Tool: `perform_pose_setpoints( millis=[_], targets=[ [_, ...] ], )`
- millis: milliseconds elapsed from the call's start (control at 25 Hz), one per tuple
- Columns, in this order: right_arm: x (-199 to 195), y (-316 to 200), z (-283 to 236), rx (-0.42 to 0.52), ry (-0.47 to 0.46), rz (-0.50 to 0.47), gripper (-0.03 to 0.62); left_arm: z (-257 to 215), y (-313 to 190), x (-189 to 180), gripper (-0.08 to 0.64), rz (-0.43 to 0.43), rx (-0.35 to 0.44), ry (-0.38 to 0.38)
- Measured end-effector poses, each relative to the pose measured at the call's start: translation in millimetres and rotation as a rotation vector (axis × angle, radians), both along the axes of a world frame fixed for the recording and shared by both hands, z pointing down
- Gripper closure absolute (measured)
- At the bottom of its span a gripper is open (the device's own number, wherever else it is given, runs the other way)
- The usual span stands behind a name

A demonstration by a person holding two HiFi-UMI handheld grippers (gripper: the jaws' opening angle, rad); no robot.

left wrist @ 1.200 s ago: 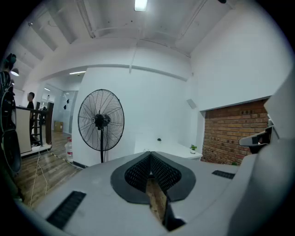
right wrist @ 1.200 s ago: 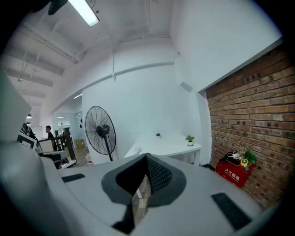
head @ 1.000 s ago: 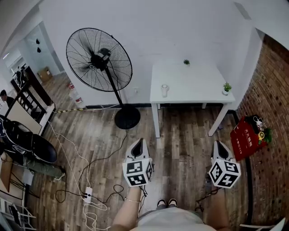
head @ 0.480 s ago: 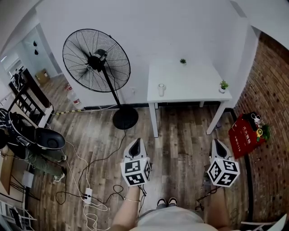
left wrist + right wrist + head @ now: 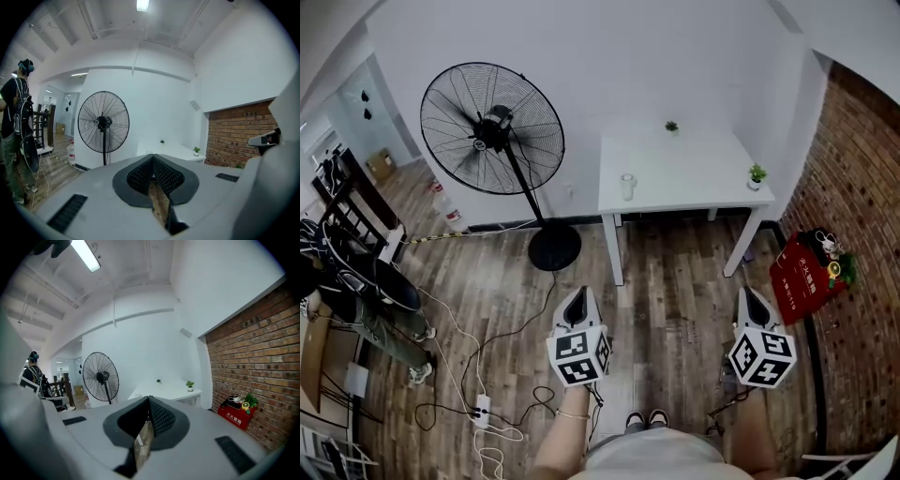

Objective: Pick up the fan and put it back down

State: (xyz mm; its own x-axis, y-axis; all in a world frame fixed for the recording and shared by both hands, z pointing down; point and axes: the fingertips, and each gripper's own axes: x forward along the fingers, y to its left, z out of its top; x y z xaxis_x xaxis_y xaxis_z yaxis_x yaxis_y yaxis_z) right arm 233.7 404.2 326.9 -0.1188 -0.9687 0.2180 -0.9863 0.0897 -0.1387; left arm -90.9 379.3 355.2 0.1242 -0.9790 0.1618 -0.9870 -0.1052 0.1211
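Note:
A tall black pedestal fan (image 5: 483,131) stands upright on its round base (image 5: 555,247) by the white wall, left of the table. It also shows far ahead as the fan (image 5: 103,123) in the left gripper view and the fan (image 5: 101,377) in the right gripper view. My left gripper (image 5: 581,292) hovers over the wooden floor, well short of the base. My right gripper (image 5: 748,293) is level with it, further right. Both are shut with nothing between the jaws, as the left gripper (image 5: 153,155) and right gripper (image 5: 149,398) tips meet.
A white table (image 5: 694,192) beside the fan carries a cup (image 5: 626,185) and two small plants (image 5: 757,174). A red box (image 5: 802,277) sits by the brick wall (image 5: 862,216). Cables and a power strip (image 5: 481,409) lie on the floor at left, near a person (image 5: 366,300).
The view has drifted, so the fan and table sit slightly further left. The person at the left has moved. Both grippers stay shut in the same place.

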Motion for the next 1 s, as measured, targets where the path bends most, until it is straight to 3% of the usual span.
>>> perform_pose_setpoints(
  millis=[120, 240, 400, 800, 1000],
  targets=[
    [0.9, 1.3, -2.4, 0.005, 0.001, 0.010, 0.589, -0.2, -0.8, 0.3, 0.549, 0.006, -0.002, 0.001],
    [0.3, 1.0, -3.6, 0.008, -0.003, 0.000, 0.512, -0.9, -2.6, 0.6, 0.549, 0.007, 0.000, 0.002],
    [-1.2, 0.7, -4.9, 0.009, 0.004, 0.006, 0.512, -1.3, -5.0, -1.7, 0.549, 0.005, 0.001, 0.006],
    [-14.7, 2.4, -2.0, -0.007, 0.021, 0.007, 0.426, 9.7, -5.5, -12.1, 0.548, 0.011, -0.019, 0.020],
    [-18.7, 2.8, 0.8, -0.022, 0.031, 0.017, 0.426, 13.6, -6.3, -18.6, 0.549, 0.010, -0.025, 0.031]
  ],
)
